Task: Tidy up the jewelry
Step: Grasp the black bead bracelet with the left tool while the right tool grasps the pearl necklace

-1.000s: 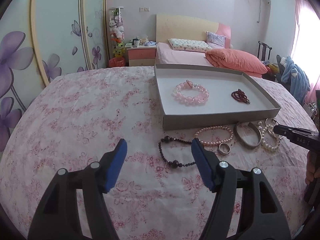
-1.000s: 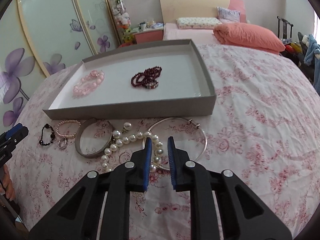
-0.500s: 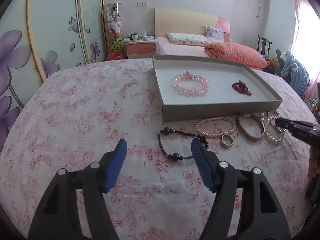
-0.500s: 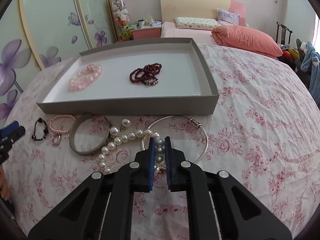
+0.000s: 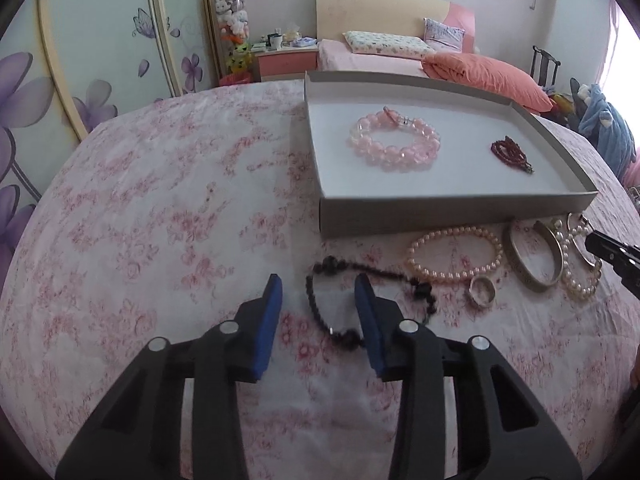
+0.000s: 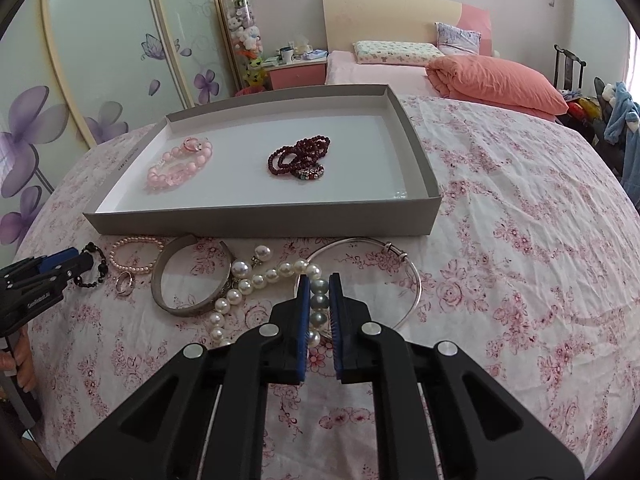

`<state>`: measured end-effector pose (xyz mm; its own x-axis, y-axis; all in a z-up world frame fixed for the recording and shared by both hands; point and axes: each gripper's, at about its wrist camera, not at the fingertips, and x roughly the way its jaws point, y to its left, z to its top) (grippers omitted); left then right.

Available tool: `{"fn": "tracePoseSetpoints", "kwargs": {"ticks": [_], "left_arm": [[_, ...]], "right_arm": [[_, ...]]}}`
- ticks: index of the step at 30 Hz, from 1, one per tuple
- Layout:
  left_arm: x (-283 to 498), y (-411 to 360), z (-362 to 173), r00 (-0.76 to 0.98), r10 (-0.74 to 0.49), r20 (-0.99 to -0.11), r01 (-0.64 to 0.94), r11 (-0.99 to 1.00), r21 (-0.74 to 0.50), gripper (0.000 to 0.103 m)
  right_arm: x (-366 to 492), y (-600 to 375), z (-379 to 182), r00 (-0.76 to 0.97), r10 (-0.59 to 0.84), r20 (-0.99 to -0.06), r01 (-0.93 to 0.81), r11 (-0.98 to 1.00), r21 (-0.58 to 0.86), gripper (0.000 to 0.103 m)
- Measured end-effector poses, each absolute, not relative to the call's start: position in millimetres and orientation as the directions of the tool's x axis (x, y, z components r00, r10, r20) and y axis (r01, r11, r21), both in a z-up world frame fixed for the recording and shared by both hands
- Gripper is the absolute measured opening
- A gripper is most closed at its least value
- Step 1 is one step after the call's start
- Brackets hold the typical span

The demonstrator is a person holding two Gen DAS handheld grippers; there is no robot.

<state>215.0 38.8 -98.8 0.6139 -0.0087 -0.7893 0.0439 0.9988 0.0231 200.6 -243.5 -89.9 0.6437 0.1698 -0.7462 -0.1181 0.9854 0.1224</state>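
Grey tray point(image 6: 256, 222) holding pink bracelet point(image 6: 178, 164), dark red beads point(image 6: 298, 156). Left tongs point(image 5: 318, 284) closing around black bracelet point(image 5: 320, 312); right tongs point(image 6: 319, 282) pinching pearl necklace point(image 6: 264, 276).

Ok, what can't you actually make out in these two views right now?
- Black bead bracelet: left wrist view, near part behind the left gripper, whose jaws are closing around it.
- White pearl strand: right wrist view, near beads under the right gripper.
- Ring: too small for detail.
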Motion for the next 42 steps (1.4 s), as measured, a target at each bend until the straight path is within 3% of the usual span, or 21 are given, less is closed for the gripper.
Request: {"fn": "tracePoseSetpoints", "kwargs": {"ticks": [4,7,15,34,42], "left_arm": [[224,36,-101,0.616,-0.013,-0.788,0.074,0.996,0.041,0.037],[225,34,-99,0.617,-0.028,-0.787,0.093,0.995,0.038,0.014],[210,44,-95,0.627,-0.054,-0.777,0.093,0.996,0.006,0.013],[162,33,-45,0.726,-0.195,-0.659,0.154,0.981,-0.12,0.013],[151,24,-35,0.751,-0.212,-0.626,0.159,0.977,-0.141,0.013]], "right_arm": [[199,-244,-89,0.644,0.177,-0.744,-0.118,0.984,0.132,0.01],[199,-246,-89,0.645,0.179,-0.743,-0.114,0.984,0.137,0.01],[192,-249,-80,0.672,0.208,-0.71,-0.12,0.978,0.172,0.01],[157,-233,-44,0.712,0.396,-0.579,-0.244,0.914,0.324,0.01],[149,-234,-37,0.735,0.403,-0.545,-0.239,0.907,0.347,0.01]]}}
